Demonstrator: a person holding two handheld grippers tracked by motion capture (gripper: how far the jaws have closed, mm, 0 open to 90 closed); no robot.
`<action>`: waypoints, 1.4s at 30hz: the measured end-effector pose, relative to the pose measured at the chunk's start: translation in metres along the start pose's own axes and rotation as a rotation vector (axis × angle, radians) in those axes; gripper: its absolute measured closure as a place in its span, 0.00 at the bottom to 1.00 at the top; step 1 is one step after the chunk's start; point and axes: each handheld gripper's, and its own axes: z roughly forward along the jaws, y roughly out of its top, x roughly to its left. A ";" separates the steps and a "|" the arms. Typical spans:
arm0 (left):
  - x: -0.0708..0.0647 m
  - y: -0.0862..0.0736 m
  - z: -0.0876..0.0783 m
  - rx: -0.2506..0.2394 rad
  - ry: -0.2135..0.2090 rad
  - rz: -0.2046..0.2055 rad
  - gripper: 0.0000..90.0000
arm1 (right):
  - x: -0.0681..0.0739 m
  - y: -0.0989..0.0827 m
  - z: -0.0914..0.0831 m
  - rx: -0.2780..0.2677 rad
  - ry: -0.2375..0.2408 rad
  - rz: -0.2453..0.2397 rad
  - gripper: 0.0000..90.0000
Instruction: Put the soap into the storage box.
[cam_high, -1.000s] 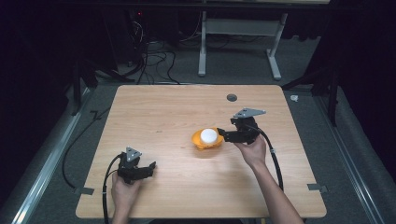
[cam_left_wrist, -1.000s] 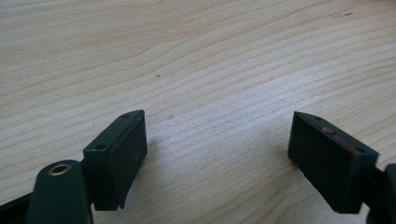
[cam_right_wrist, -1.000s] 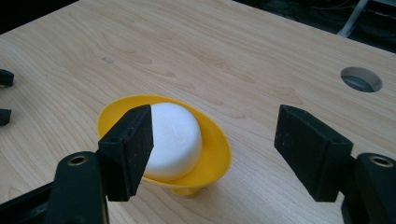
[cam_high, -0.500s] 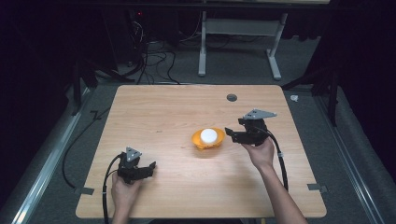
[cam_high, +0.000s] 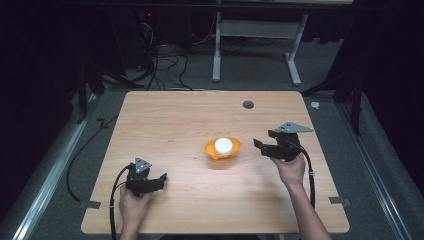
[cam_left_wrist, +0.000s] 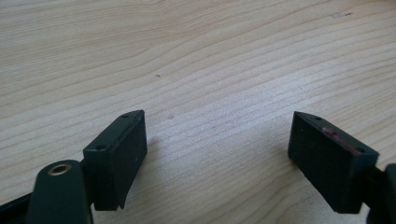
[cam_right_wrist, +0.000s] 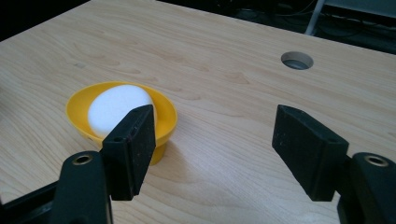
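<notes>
**Egg seated in the cup, both claws empty**

A white egg (cam_high: 224, 145) sits in a small orange cup (cam_high: 222, 150) near the middle of the wooden counter (cam_high: 170, 120), rounded top showing above the rim. The right claw (cam_high: 264, 145) hangs just to the cup's right, clear of it, jaws spread wide and holding nothing; in the right gripper view the cup (cam_right_wrist: 84, 119) lies beyond the left-hand jaw, with the egg (cam_right_wrist: 116, 105) nestled inside. The left claw (cam_high: 159, 179) rests near the front-left of the counter, well apart from the cup, jaws also wide over bare wood

The placing step looks finished, the egg lodged and released. If more is wanted, the next move calls for the right claw to swing left and square up on the cup or egg, then close gently, since the egg is round and could slip or tip the light cup
</notes>
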 end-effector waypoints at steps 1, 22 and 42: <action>0.000 0.000 0.000 0.000 0.000 0.000 0.23 | -0.001 -0.001 -0.001 -0.001 -0.003 0.002 0.34; 0.000 0.000 0.000 0.000 0.000 0.000 0.23 | -0.012 -0.031 -0.010 0.010 -0.026 0.056 0.35; 0.000 0.000 0.000 0.000 0.000 0.000 0.23 | -0.014 -0.066 0.003 0.069 -0.051 0.089 0.35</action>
